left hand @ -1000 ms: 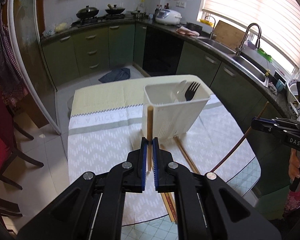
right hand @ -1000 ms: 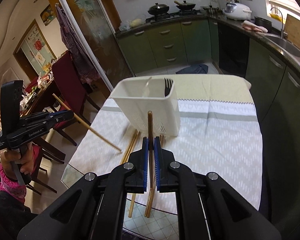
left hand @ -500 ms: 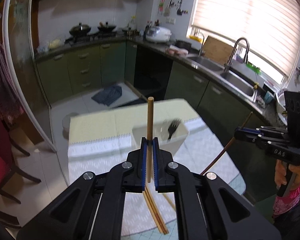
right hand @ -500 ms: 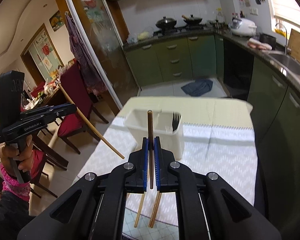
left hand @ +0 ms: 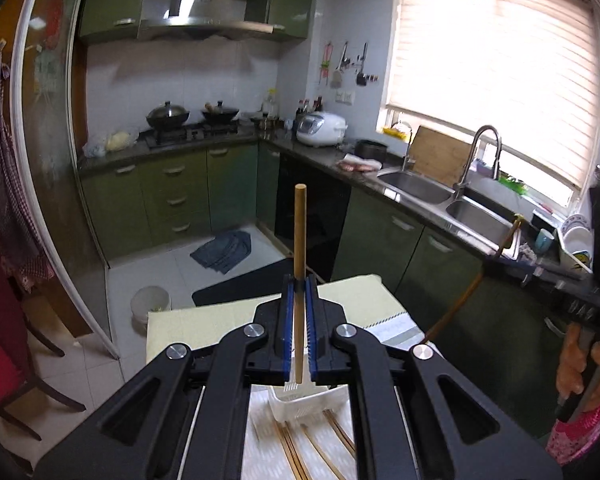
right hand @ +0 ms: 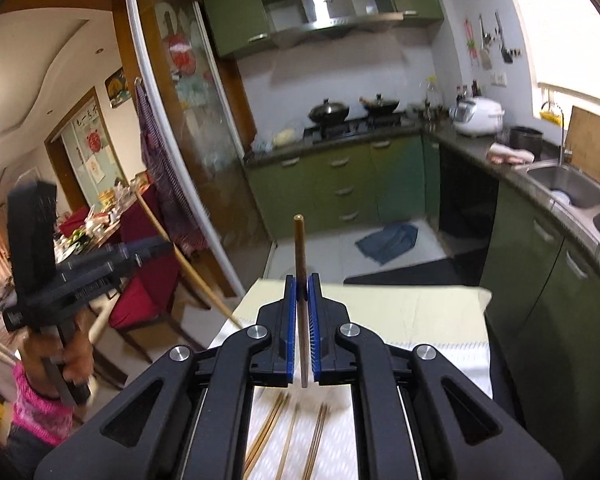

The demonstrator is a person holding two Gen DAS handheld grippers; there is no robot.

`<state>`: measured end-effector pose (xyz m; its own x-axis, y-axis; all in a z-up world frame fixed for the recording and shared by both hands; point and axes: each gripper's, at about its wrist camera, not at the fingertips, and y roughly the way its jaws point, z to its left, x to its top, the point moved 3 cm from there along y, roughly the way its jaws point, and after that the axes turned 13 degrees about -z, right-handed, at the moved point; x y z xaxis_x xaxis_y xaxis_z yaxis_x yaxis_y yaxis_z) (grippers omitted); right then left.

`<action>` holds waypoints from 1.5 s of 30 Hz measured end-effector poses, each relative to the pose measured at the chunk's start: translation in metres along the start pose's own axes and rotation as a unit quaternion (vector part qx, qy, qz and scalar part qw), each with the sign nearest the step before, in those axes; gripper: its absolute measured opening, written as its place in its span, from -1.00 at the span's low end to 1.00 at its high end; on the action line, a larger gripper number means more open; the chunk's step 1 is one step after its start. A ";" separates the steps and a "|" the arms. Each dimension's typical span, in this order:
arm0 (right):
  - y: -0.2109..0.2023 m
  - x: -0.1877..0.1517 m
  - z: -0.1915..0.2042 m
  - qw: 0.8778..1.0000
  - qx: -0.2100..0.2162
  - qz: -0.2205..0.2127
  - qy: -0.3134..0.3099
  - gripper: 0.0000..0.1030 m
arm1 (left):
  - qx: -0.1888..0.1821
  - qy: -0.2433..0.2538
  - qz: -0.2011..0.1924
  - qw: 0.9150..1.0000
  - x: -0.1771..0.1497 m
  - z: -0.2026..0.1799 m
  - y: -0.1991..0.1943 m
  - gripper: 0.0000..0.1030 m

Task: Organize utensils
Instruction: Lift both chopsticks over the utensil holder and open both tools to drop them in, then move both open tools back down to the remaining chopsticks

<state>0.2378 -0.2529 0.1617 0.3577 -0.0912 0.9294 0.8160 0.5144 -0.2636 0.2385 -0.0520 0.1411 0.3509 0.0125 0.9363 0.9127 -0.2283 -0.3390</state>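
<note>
My left gripper (left hand: pixel 299 280) is shut on a light wooden chopstick (left hand: pixel 300 232) that stands upright between its blue pads. Under it, the white utensil basket (left hand: pixel 300 404) shows only in part, behind the jaws. Several loose chopsticks (left hand: pixel 312 452) lie on the cloth in front of the basket. My right gripper (right hand: pixel 301 280) is shut on a dark brown chopstick (right hand: pixel 299 248), also upright. Beneath it lie more chopsticks (right hand: pixel 292 432); the basket is hidden in that view. Each gripper appears in the other's view, held high beside the table: the right gripper (left hand: pixel 496 264) and the left gripper (right hand: pixel 164 246).
The table carries a pale patterned cloth (right hand: pixel 428 320). Green cabinets and a counter with a sink (left hand: pixel 416 186) run along the right. Red chairs (right hand: pixel 140 300) stand to the left of the table. On the floor sit a white bucket (left hand: pixel 150 304) and a blue rag (left hand: pixel 222 250).
Both grippers have risen well above the table, each with its chopstick still gripped. The basket has dropped low in the left view and out of sight in the right.
</note>
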 end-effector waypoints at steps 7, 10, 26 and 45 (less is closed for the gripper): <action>0.051 -0.004 -0.009 0.999 -0.031 -0.003 -0.017 -0.87 | 0.010 -0.007 0.048 0.999 -0.039 0.010 0.050 -0.89; 0.080 -0.026 -0.015 0.999 -0.033 0.029 -0.018 -0.87 | 0.012 -0.003 0.074 0.997 -0.055 0.012 0.065 -0.89; 0.128 -0.104 -0.018 0.992 -0.041 0.112 -0.028 -0.78 | 0.016 0.006 0.137 0.990 -0.095 0.013 0.082 -0.67; 0.013 -0.187 -0.037 0.986 -0.026 0.165 -0.018 -0.35 | 0.029 -0.028 0.302 0.952 -0.248 0.028 0.048 -0.37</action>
<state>0.1987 -0.2610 -0.0250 0.5913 0.1043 0.7997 0.6812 0.4661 -0.5645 0.2015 -0.0388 -0.1102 0.8254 -0.0514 0.5622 0.5494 -0.1560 -0.8208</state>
